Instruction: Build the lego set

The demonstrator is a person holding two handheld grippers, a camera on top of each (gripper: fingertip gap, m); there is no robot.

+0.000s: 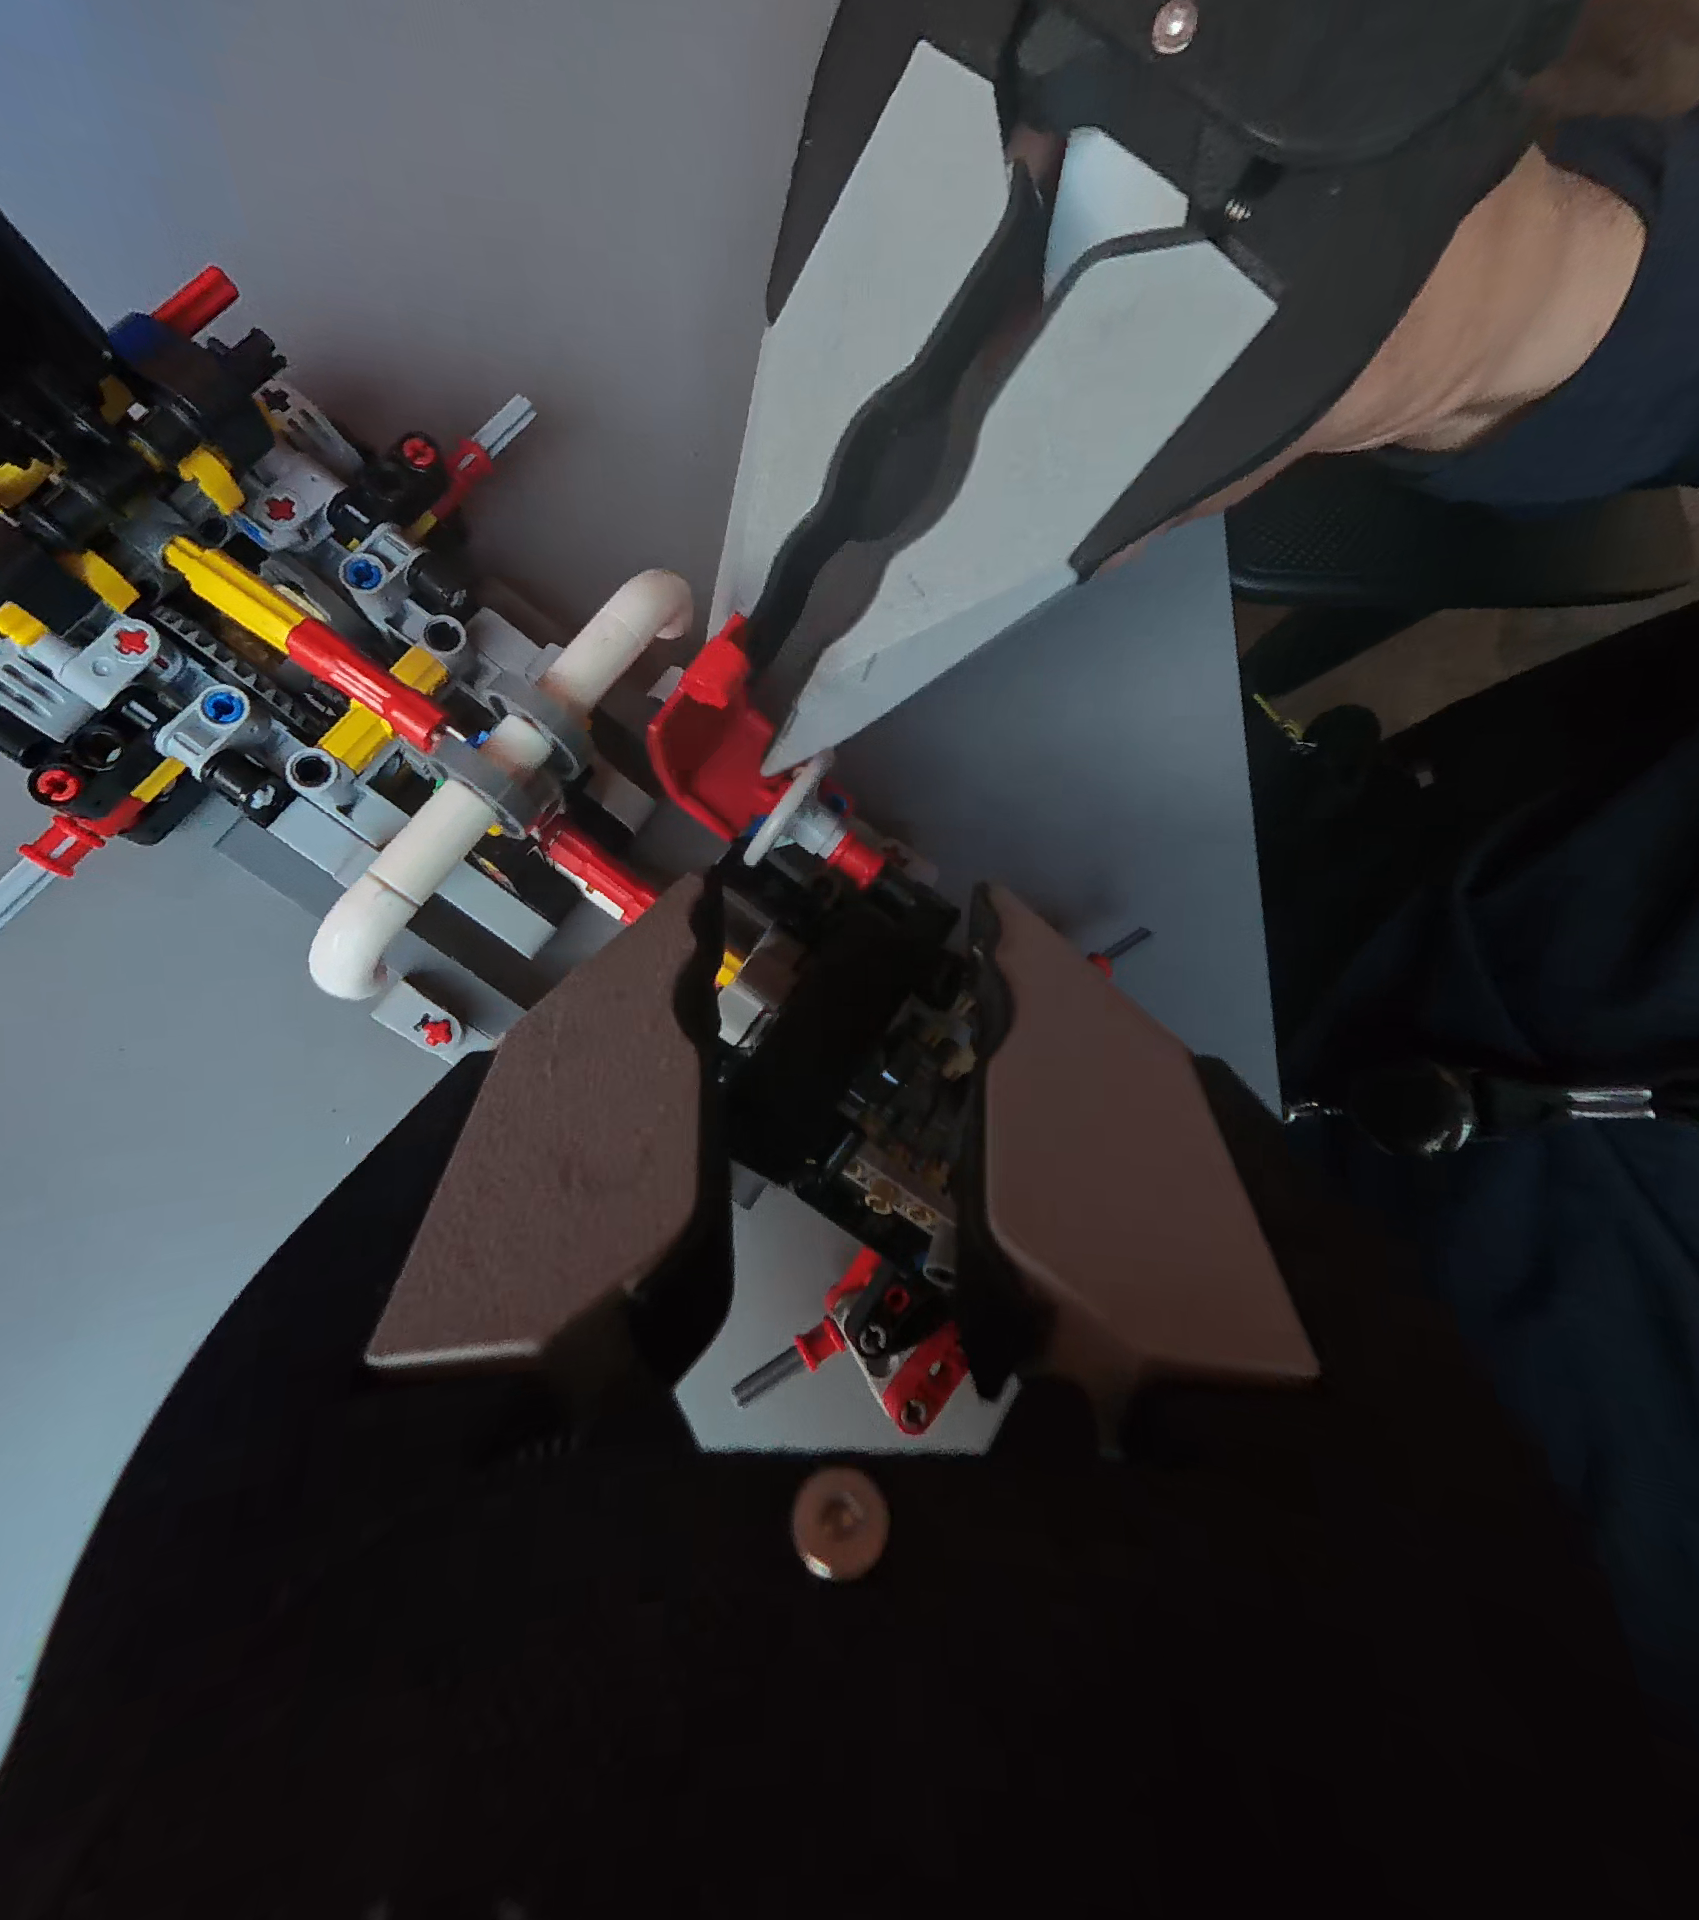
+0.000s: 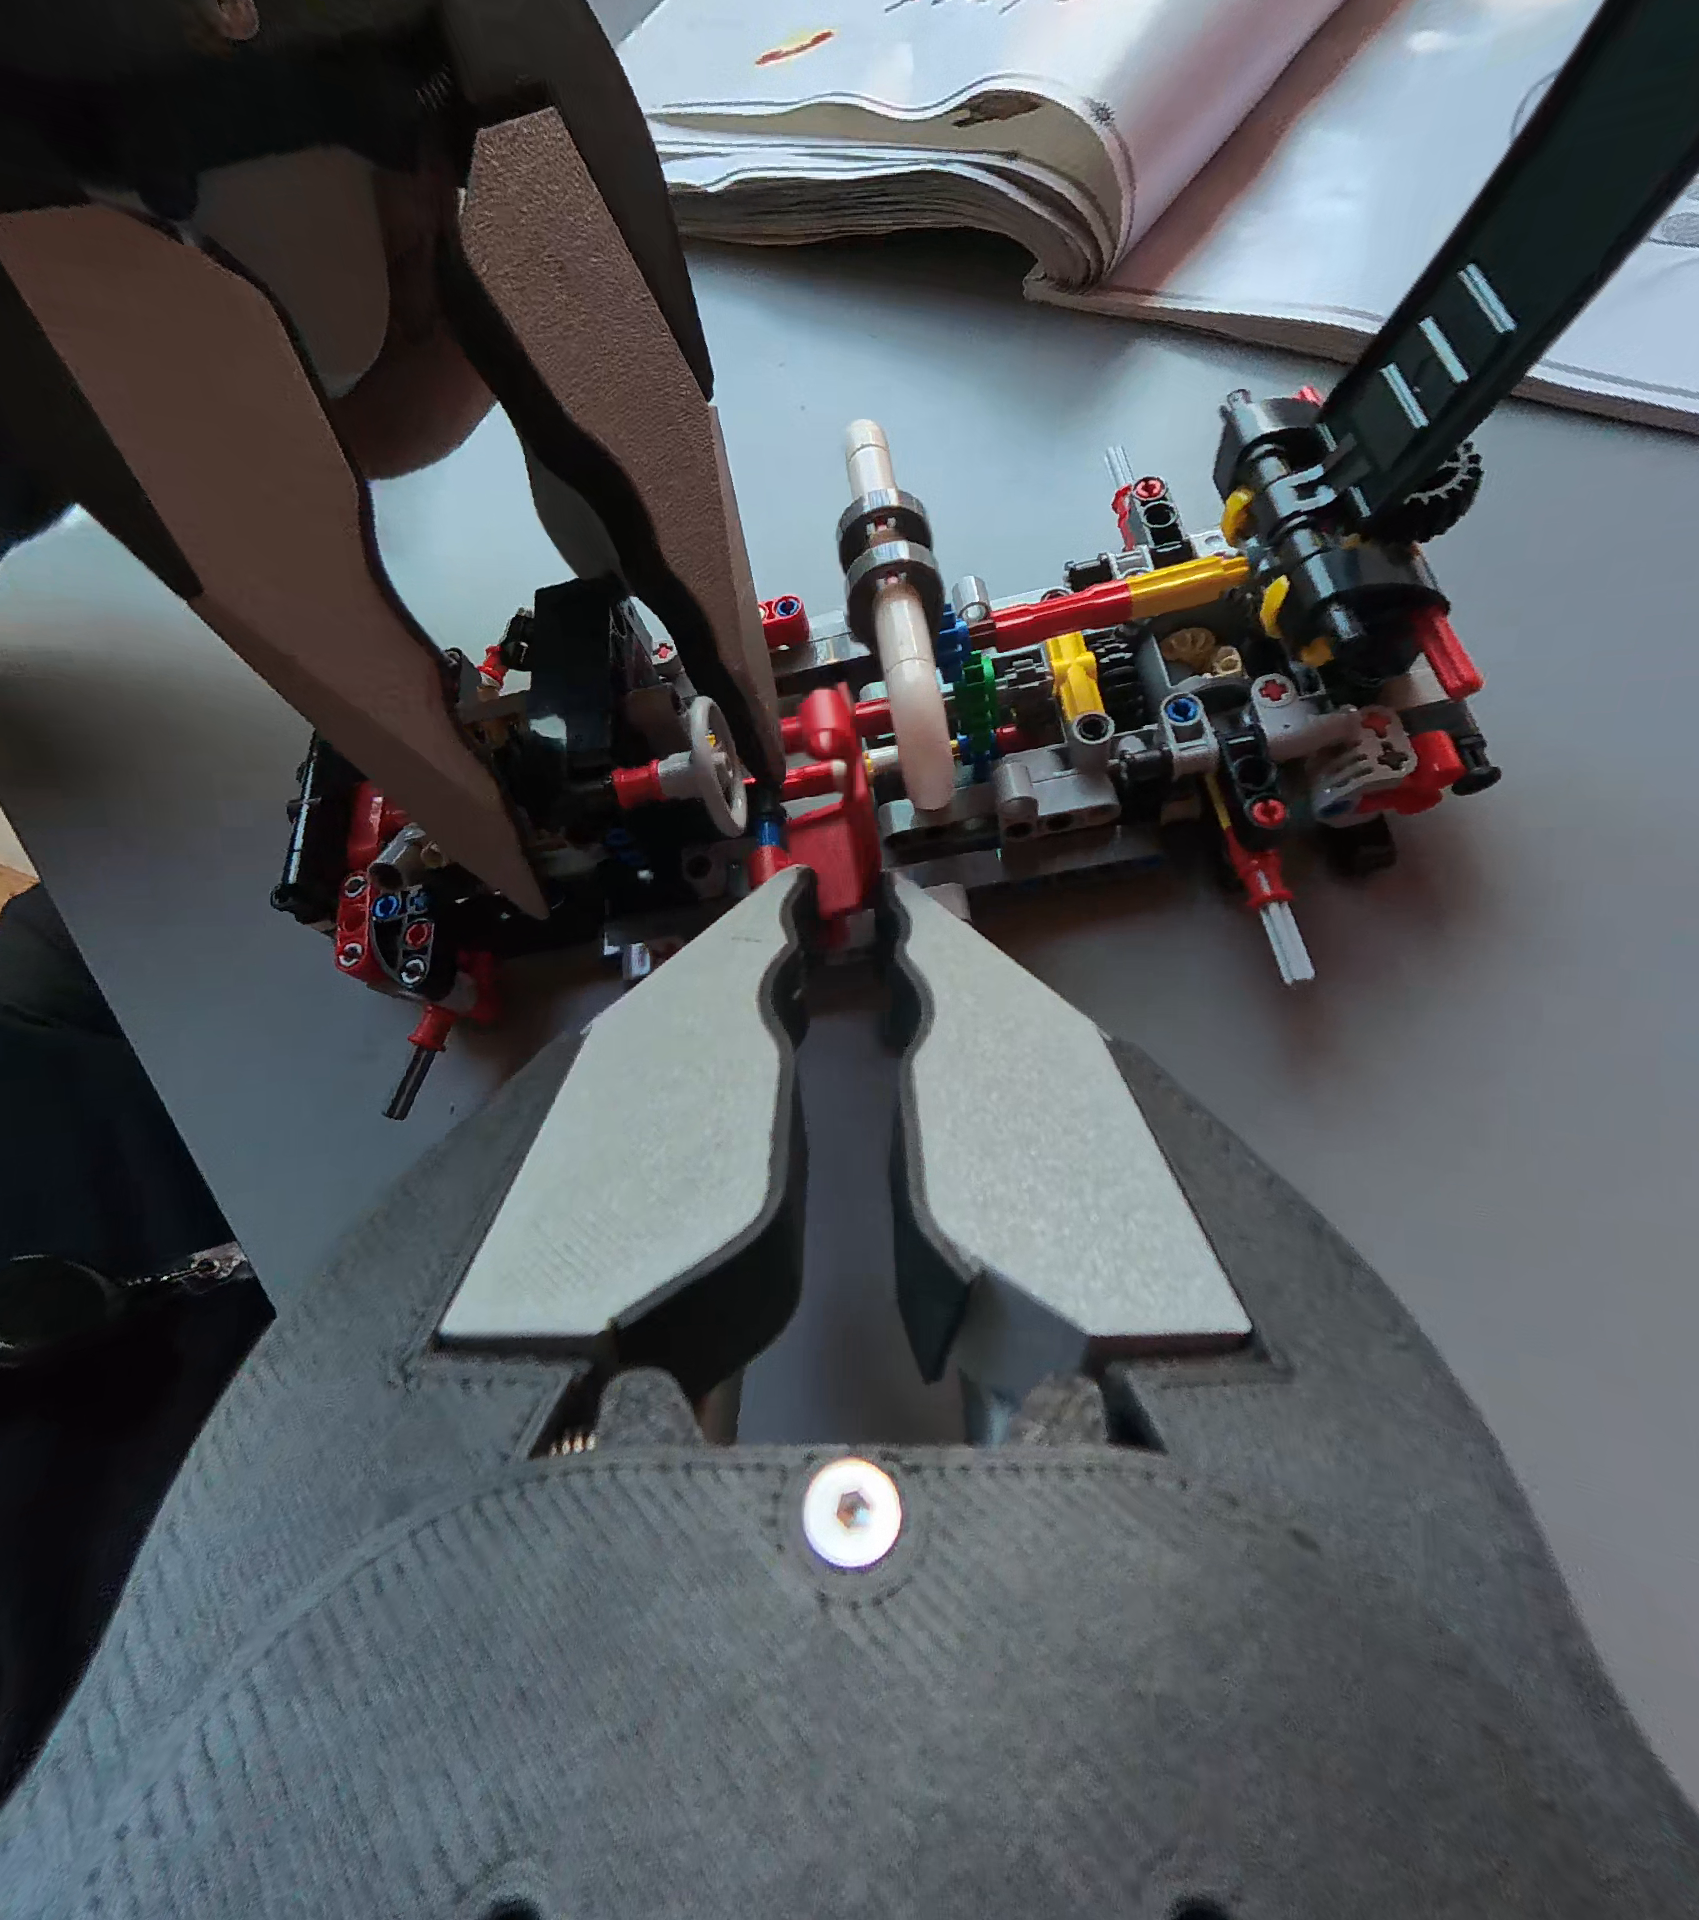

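Chassis (image 2: 1032, 727): a brick-built vehicle frame is laid flat on the grey table (image 2: 1447, 1143), its length running from 9 to 3 o'clock in the right wrist view; it is judged to be laid so that both tools can reach its near side.
Left gripper (image 1: 840, 940): brown fingers are set fairly wide and closed around the black front block (image 1: 855, 1039) of the frame; both pads appear pressed on its sides, so the frame is judged to be steadied against shifting.
Right gripper (image 2: 843, 902): grey fingers are drawn narrow, and the red seat (image 2: 834, 831) is pinched at its lower edge between the tips; the seat stands on the frame beside the steering wheel (image 2: 715, 769), which lies at about 10 o'clock from the tips.
White pipes (image 1: 429, 852): curved tubes are fixed across the middle of the frame, at 9 o'clock from the seat in the left wrist view.
Booklet (image 2: 1084, 135): lies open at 12 o'clock beyond the frame, judged to be kept in sight for reference.
Black strap (image 2: 1510, 260): runs in from 1 o'clock to the rear of the frame.
Writing: none legible on the bricks; the booklet's print is too blurred to be made out.
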